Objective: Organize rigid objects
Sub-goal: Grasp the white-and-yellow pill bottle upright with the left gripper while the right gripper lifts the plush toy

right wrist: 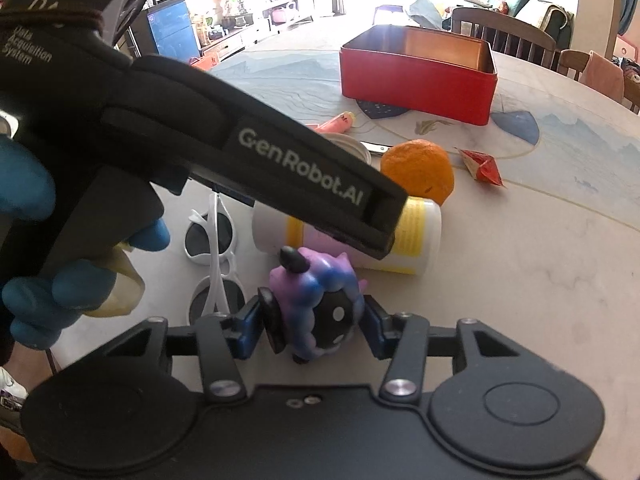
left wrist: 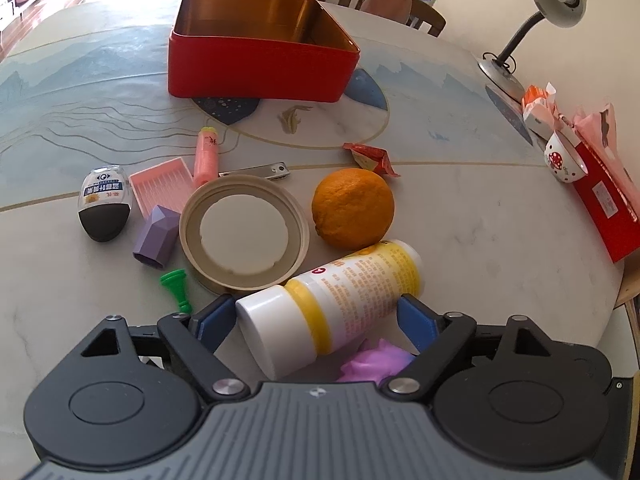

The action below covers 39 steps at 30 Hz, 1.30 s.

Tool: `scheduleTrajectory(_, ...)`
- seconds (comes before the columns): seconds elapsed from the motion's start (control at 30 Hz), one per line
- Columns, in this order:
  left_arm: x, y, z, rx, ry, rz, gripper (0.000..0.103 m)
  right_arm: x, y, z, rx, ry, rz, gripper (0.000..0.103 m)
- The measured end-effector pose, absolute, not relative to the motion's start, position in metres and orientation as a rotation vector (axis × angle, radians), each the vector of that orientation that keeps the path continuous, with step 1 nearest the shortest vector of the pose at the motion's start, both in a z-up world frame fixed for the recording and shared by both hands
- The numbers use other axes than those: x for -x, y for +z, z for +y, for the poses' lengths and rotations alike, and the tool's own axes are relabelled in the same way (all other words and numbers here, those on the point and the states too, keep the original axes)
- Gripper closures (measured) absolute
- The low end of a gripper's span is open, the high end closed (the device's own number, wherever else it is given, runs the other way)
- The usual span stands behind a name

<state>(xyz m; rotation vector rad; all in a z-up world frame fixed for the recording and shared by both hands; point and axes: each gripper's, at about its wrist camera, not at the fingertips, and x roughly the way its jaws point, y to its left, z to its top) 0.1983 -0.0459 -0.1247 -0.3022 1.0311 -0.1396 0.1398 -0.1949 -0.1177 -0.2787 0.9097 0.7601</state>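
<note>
A white and yellow bottle [left wrist: 336, 300] lies on its side on the table between the blue pads of my left gripper [left wrist: 316, 320]; the jaws stand wide on either side of it, and contact is unclear. The bottle also shows in the right wrist view [right wrist: 416, 236], partly behind the left gripper's body. My right gripper [right wrist: 314, 330] has its pads around a purple and blue toy figure [right wrist: 320, 300]; the left pad touches it, the right pad is very close. The toy shows in the left wrist view [left wrist: 376, 364]. An open red tin box [left wrist: 260, 48] stands at the back.
An orange [left wrist: 354, 208], a round lid [left wrist: 244, 234], a purple cap [left wrist: 156, 236], a green piece [left wrist: 176, 284], a pink tray [left wrist: 162, 186], a pink tube [left wrist: 206, 154], nail clippers [left wrist: 260, 170] and a small black-capped bottle [left wrist: 105, 208] lie nearby. White sunglasses [right wrist: 216, 256] lie left. A lamp [left wrist: 532, 24] stands right.
</note>
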Motion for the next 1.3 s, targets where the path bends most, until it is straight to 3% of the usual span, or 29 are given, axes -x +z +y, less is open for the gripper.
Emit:
scheduleTrajectory(0.27,-0.193,-0.119,-0.05,0.292,-0.183,1.04,0.036,-0.144,-0.115,-0.218,0.242,0.691,0.95,0.054)
scheduleTrajectory(0.53,-0.188,-0.115,-0.069,0.188,-0.273,1.032,0.036,-0.155,-0.116,-0.265,0.205,0.581,0.981,0.054)
scheduleTrajectory(0.97,-0.198,-0.114,-0.132,-0.277,-0.377,0.917,0.036,-0.159,-0.112,-0.29,0.181,0.519,0.988,0.054)
scheduleTrajectory(1.17,-0.209,-0.122,-0.14,-0.288,-0.38,0.932,0.037,-0.165,-0.109,-0.292,0.172,0.517,0.99,0.054)
scheduleTrajectory(1.3,-0.21,-0.124,-0.139,-0.277,-0.365,0.937,0.05,-0.172,-0.104,-0.292,0.175,0.516,0.987,0.054)
